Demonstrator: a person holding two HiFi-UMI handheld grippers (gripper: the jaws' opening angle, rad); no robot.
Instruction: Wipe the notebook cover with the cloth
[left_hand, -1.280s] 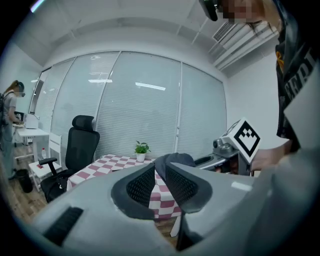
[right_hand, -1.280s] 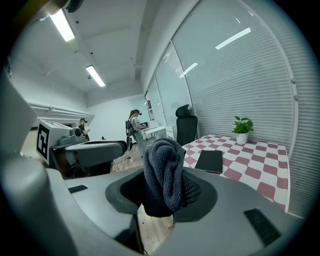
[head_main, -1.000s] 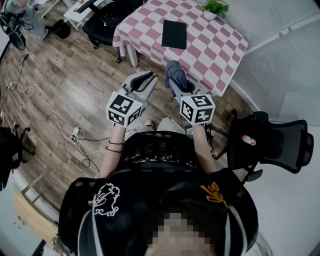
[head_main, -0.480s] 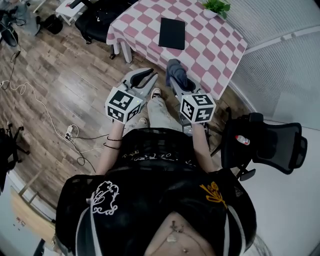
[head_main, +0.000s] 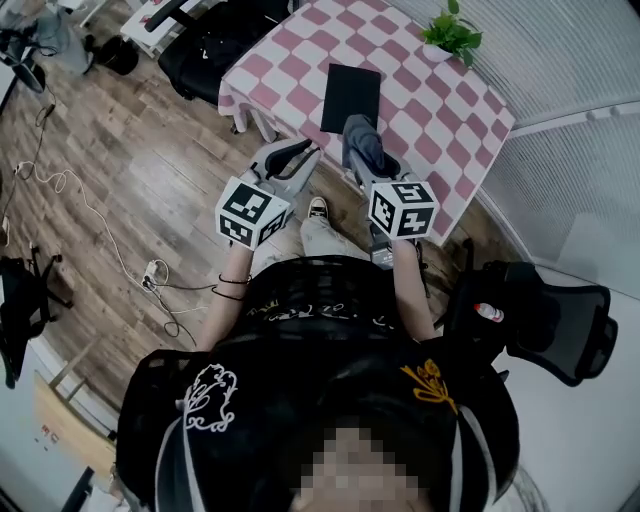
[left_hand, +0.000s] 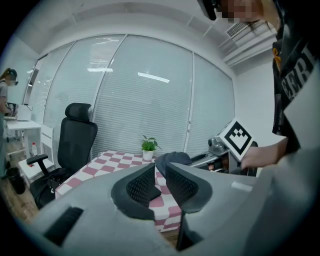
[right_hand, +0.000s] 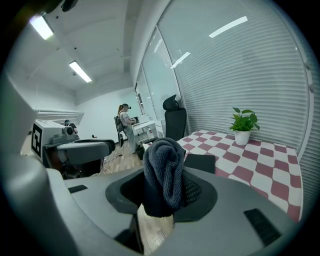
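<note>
A black notebook (head_main: 350, 97) lies flat on the pink-and-white checked table (head_main: 440, 100); it also shows past the cloth in the right gripper view (right_hand: 200, 162). My right gripper (head_main: 364, 152) is shut on a dark grey cloth (head_main: 358, 135), which bulges up between its jaws (right_hand: 165, 175). It hangs at the table's near edge, just short of the notebook. My left gripper (head_main: 293, 152) is beside it to the left, off the table's edge. Its jaws (left_hand: 160, 167) stand almost together with nothing between them. The cloth (left_hand: 172, 159) shows beyond them.
A small potted plant (head_main: 452, 35) stands at the table's far corner. A black office chair (head_main: 545, 310) is at my right and another (head_main: 215, 40) beyond the table's left side. Cables (head_main: 90, 220) trail over the wooden floor. A person (right_hand: 124, 122) stands far off.
Both grippers have moved forward toward the table. The cloth in the right gripper has gone from in front of the table to its near edge, close to the notebook.
</note>
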